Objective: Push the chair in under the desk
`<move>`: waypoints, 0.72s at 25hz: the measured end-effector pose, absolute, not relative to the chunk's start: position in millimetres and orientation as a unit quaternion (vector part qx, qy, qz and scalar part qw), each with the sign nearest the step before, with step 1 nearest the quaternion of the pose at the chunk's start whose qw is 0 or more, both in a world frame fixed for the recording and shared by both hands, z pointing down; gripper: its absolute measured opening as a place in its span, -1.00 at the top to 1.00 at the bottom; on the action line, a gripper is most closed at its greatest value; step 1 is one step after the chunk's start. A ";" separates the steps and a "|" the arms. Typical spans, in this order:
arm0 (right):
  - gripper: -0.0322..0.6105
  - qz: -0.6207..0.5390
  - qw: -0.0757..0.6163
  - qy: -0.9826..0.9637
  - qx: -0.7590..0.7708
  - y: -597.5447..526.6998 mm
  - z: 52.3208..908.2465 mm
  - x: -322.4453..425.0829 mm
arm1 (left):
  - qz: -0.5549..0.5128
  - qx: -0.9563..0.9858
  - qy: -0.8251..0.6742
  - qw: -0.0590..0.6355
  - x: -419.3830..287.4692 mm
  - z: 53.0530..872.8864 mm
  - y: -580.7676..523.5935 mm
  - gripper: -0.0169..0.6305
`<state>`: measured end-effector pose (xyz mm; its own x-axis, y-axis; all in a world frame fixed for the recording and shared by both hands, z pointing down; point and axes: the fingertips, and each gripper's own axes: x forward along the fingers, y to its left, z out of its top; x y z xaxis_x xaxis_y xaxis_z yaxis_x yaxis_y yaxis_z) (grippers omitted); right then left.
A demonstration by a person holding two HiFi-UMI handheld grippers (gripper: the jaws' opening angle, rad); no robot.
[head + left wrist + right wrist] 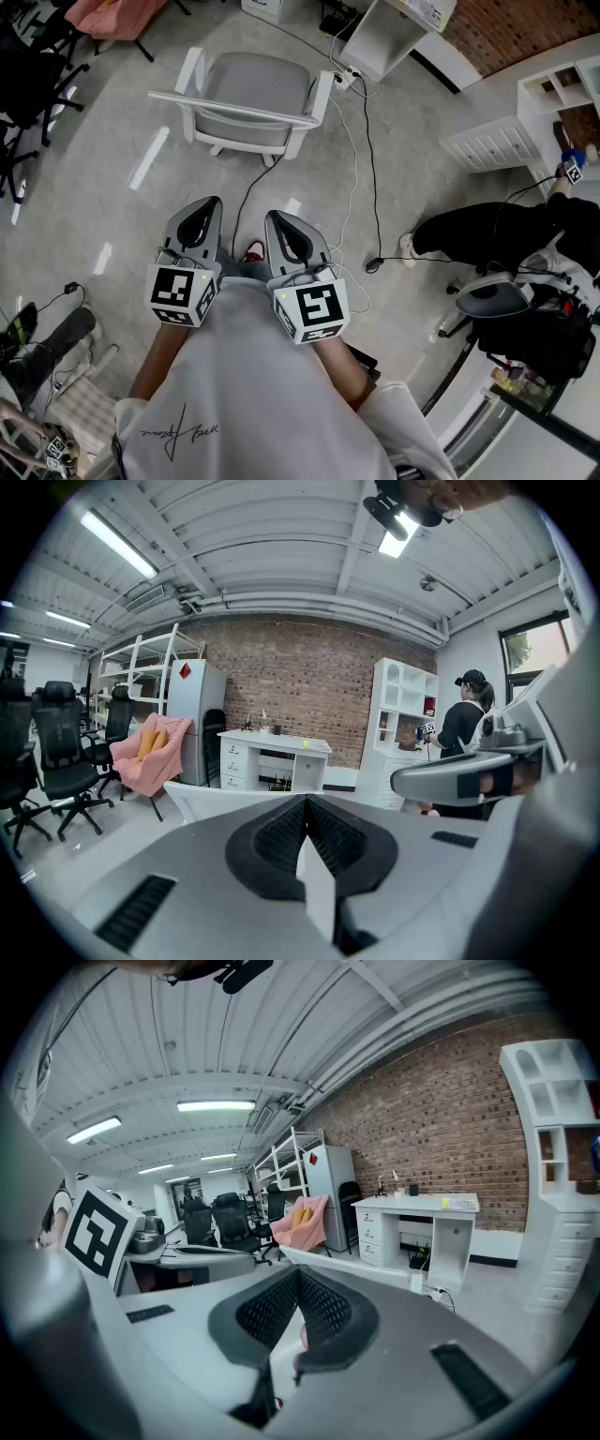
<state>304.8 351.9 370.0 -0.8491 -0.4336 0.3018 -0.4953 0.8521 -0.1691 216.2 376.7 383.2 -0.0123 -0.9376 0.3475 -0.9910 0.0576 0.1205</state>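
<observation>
The white chair [248,103] with a grey seat stands on the floor ahead of me, its back toward me. Beyond it, at the top of the head view, is the white desk [389,33]. I hold my left gripper [208,202] and right gripper [276,218] side by side close to my body, well short of the chair, both shut and empty. In the left gripper view the shut tips [305,803] point over the chair's top rail [211,797] toward the desk [277,757]. The right gripper view shows the same over its shut tips [298,1274]: chair rail [352,1267] and desk [422,1218].
Cables [361,169] and a power strip [342,77] lie on the floor right of the chair. A person in black [497,230] is at the right by a white shelf unit [492,141]. Black office chairs [28,84] and a pink armchair [117,14] stand at the left.
</observation>
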 end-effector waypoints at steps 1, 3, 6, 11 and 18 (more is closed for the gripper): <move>0.82 0.121 0.126 -0.954 0.244 349.5 369.1 305.1 | 0.078 0.683 -0.707 0.169 217.5 382.2 375.0 0.93; 0.82 0.120 0.123 -0.954 0.246 345.6 367.7 306.0 | 0.077 0.683 -0.707 0.167 219.5 380.8 372.2 0.93; 0.83 0.124 0.121 -0.954 0.246 344.2 368.7 307.6 | 0.079 0.680 -0.709 0.167 220.1 380.1 370.5 0.93; 0.82 0.154 0.114 -0.951 0.242 344.8 372.9 307.5 | 0.090 0.679 -0.709 0.169 217.6 381.2 371.7 0.93; 0.82 0.169 0.115 -0.949 0.242 335.8 381.9 304.5 | 0.103 0.673 -0.711 0.177 203.8 388.0 373.9 0.93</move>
